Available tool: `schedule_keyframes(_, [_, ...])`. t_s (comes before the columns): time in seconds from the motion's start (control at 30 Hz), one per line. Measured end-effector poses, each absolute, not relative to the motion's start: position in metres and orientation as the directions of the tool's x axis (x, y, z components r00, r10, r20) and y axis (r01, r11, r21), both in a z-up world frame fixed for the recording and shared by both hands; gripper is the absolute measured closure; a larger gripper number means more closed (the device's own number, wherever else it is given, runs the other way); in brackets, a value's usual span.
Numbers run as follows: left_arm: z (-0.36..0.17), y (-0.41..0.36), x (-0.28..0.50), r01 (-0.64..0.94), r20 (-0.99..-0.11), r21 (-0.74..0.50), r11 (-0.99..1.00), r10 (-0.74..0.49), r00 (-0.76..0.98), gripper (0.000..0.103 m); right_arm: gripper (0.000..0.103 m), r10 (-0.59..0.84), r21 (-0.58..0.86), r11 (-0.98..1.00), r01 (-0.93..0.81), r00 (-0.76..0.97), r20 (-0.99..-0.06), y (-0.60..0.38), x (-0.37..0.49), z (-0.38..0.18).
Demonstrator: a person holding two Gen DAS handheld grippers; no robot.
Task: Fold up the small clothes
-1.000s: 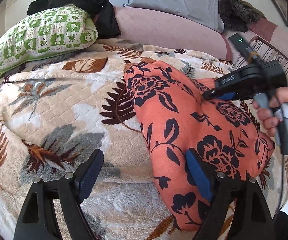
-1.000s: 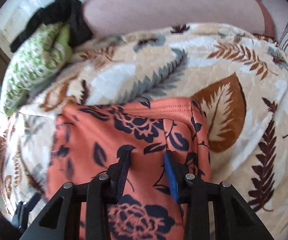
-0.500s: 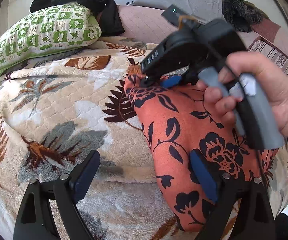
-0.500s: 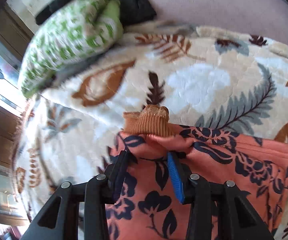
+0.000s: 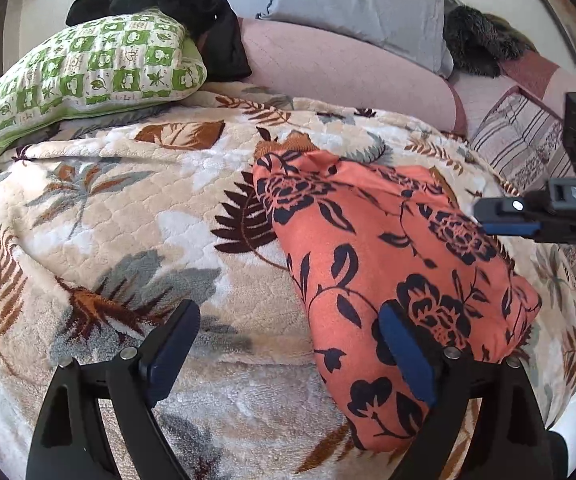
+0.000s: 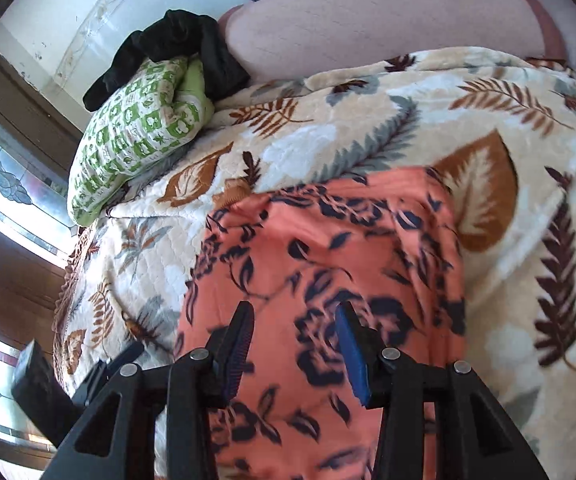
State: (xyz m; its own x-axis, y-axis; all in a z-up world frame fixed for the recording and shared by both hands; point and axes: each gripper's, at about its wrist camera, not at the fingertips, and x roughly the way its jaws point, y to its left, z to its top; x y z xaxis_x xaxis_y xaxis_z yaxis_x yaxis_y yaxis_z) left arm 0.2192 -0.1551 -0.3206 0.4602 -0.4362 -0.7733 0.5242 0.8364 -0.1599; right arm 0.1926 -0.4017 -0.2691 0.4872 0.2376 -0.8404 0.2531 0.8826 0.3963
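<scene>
A bed [image 5: 120, 216] carried a leaf-print blanket [image 6: 488, 128]. A green checked pillow [image 5: 88, 68] lay by a pink bolster [image 5: 340, 76], black cloth [image 5: 192, 4] on top. A grey pillow [image 5: 356, 4] leaned on the white wall [image 6: 88, 20]. Daylight came through a patterned window [image 6: 0, 176].

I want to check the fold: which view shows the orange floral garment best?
The left wrist view: the orange floral garment lies sharp, nearly all in frame on the leaf-print blanket. The right wrist view shows it motion-blurred, its near end cut off.
</scene>
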Motion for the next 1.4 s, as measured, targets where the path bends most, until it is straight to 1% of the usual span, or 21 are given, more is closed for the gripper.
schedule_keyframes(0.03, [-0.328, -0.160, 0.219, 0.537, -0.792, -0.143, 0.832, -0.421, 0.441, 0.011, 0.057, 0.228, 0.387, 0.883, 0.266, 0.477, -0.849, -0.402, 0.180, -0.273])
schedule_keyframes(0.1, [-0.335, -0.163, 0.218, 0.547, -0.796, -0.152, 0.823, -0.429, 0.426, 0.010, 0.056, 0.217, 0.355, 0.883, 0.307, 0.403, -0.889, -0.401, 0.158, -0.302])
schedule_keyframes(0.13, [-0.336, -0.163, 0.218, 0.542, -0.799, -0.155, 0.826, -0.427, 0.422, 0.009, 0.056, 0.230, 0.364, 0.878, 0.312, 0.393, -0.890, -0.401, 0.151, -0.317])
schedule_keyframes(0.2, [-0.334, -0.163, 0.221, 0.529, -0.805, -0.167, 0.832, -0.425, 0.414, 0.009, 0.056, 0.204, 0.365, 0.889, 0.277, 0.474, -0.857, -0.397, 0.136, -0.316])
schedule_keyframes(0.27, [-0.330, -0.161, 0.221, 0.513, -0.800, -0.171, 0.841, -0.422, 0.426, 0.009, 0.056, 0.193, 0.367, 0.882, 0.294, 0.484, -0.853, -0.397, 0.134, -0.310])
schedule_keyframes(0.33, [-0.322, -0.158, 0.213, 0.505, -0.790, -0.137, 0.852, -0.402, 0.464, 0.009, 0.056, 0.207, 0.407, 0.852, 0.329, 0.503, -0.839, -0.402, 0.129, -0.305])
schedule_keyframes(0.4, [-0.310, -0.152, 0.200, 0.498, -0.770, -0.078, 0.864, -0.369, 0.520, 0.009, 0.056, 0.214, 0.437, 0.834, 0.337, 0.532, -0.820, -0.406, 0.121, -0.298])
schedule_keyframes(0.5, [-0.281, -0.141, 0.172, 0.479, -0.704, 0.006, 0.878, -0.336, 0.625, 0.009, 0.056, 0.202, 0.460, 0.824, 0.330, 0.587, -0.784, -0.406, 0.101, -0.287])
schedule_keyframes(0.6, [-0.254, -0.127, 0.146, 0.436, -0.663, 0.008, 0.900, -0.322, 0.676, 0.009, 0.056, 0.198, 0.458, 0.830, 0.319, 0.599, -0.776, -0.398, 0.078, -0.274])
schedule_keyframes(0.73, [-0.223, -0.109, 0.110, 0.397, -0.640, 0.000, 0.918, -0.305, 0.705, 0.009, 0.056, 0.158, 0.418, 0.864, 0.280, 0.638, -0.754, -0.381, 0.051, -0.238])
schedule_keyframes(0.77, [-0.215, -0.106, 0.101, 0.394, -0.631, 0.012, 0.919, -0.299, 0.716, 0.009, 0.054, 0.144, 0.407, 0.872, 0.271, 0.653, -0.743, -0.377, 0.045, -0.226])
schedule_keyframes(0.8, [-0.207, -0.103, 0.094, 0.386, -0.622, 0.025, 0.922, -0.288, 0.728, 0.009, 0.050, 0.128, 0.396, 0.879, 0.265, 0.669, -0.732, -0.373, 0.040, -0.214])
schedule_keyframes(0.87, [-0.189, -0.097, 0.078, 0.375, -0.600, 0.041, 0.926, -0.277, 0.750, 0.009, 0.045, 0.104, 0.381, 0.892, 0.245, 0.708, -0.698, -0.363, 0.026, -0.188])
schedule_keyframes(1.07, [-0.140, -0.083, 0.035, 0.357, -0.530, 0.055, 0.932, -0.276, 0.802, 0.009, 0.045, 0.058, 0.326, 0.927, 0.185, 0.788, -0.614, -0.326, -0.008, -0.129])
schedule_keyframes(1.27, [-0.101, -0.075, 0.001, 0.350, -0.462, 0.076, 0.934, -0.279, 0.842, 0.009, 0.045, 0.052, 0.301, 0.943, 0.142, 0.831, -0.554, -0.301, -0.040, -0.095])
schedule_keyframes(1.4, [-0.080, -0.068, -0.015, 0.343, -0.423, 0.079, 0.936, -0.280, 0.862, 0.009, 0.045, 0.061, 0.314, 0.942, 0.121, 0.857, -0.512, -0.291, -0.056, -0.079])
